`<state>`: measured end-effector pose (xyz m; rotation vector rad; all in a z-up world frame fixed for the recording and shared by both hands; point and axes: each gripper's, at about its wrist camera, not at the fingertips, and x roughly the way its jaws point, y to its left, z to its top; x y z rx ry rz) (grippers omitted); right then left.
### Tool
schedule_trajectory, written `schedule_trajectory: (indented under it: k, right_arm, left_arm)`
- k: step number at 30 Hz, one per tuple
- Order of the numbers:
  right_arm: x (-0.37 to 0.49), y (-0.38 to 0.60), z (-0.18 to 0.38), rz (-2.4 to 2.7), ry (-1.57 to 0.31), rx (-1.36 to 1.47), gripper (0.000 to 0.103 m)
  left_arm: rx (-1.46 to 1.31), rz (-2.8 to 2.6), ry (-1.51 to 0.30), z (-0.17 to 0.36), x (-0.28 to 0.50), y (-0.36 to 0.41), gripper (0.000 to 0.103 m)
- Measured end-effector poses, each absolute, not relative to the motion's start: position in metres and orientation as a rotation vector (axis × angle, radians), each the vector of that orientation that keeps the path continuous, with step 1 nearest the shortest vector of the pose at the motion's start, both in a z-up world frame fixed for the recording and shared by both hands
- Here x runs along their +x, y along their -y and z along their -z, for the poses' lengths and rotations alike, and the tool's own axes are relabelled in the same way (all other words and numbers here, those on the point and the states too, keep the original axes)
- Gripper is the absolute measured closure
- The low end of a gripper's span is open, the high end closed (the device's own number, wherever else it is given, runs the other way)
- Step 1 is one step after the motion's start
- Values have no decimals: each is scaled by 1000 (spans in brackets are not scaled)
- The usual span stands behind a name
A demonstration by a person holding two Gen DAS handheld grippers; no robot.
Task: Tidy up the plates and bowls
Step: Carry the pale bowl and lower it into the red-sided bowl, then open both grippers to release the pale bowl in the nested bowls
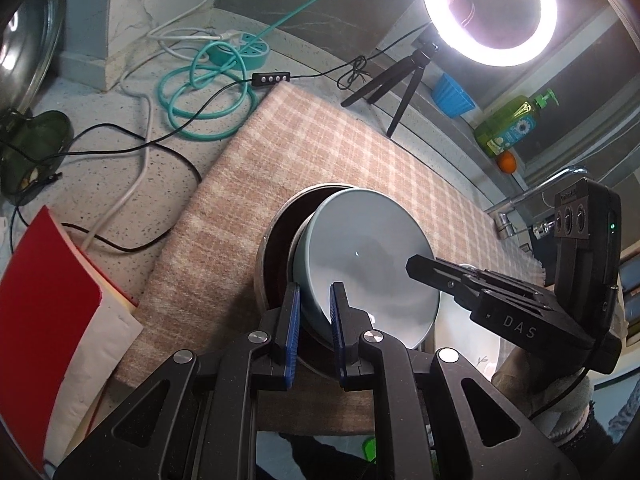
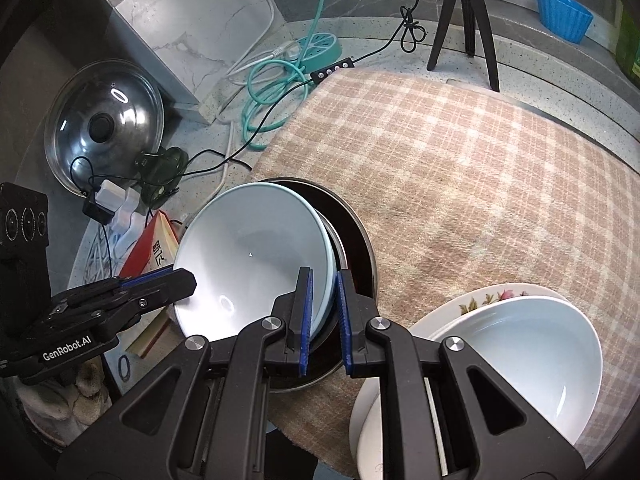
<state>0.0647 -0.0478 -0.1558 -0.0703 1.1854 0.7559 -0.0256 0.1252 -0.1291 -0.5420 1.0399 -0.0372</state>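
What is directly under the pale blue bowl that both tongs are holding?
The pale blue bowl sits tilted in a dark, metal-rimmed pan on the checked cloth. Both the left tongs and right tongs are clamped on its rim. The pan's floor is mostly covered.

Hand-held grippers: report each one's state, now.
Left hand-held gripper: shut on the pale blue ceramic bowl rim.
Right hand-held gripper: shut on the same bowl's opposite rim.
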Motion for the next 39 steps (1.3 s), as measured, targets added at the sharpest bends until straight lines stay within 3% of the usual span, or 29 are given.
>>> schedule_trajectory:
  k: [5,7,9,12,14,31,33,34,36,39]
  right_arm:
    - [66,49,156,-758,-1188,-58,87]
    - [66,49,156,-768,-1185,-56,79]
    - [66,51,153,-769,-1169,-46,56]
    - [65,56,145,-785,-1144,3,47]
    - [67,62,139,-792,-1132,43,39]
    - [65,130,144,-699,-1157,222,42]
    - [65,133,148,-690,-1165,225,42]
    - [65,134,149,-685,-1167,228,41]
    - [67,136,151,-670,-1168,232,26]
    - [69,139,150,-658,-1160,231,13]
  left_arm:
    - [-540,27,-1037,129,-26,-126,90]
    - [-540,20,-1031,127,-27,-128,90]
    - [-546,17,-1032,125,-28,-131,86]
    - [-548,3,-1016,121,-32,-135,72]
    - [-557,-6,-1001,117,-35,-141,70]
    - [-609,-36,-1001,133,-49,-161,69]
    - [-610,-39,-1009,134,-49,-161,60]
    - [-608,-42,-1008,134,-49,-161,55]
    - [-597,-50,-1013,135,-49,-162,54]
    - [-558,-89,-1010,131,-50,-163,40]
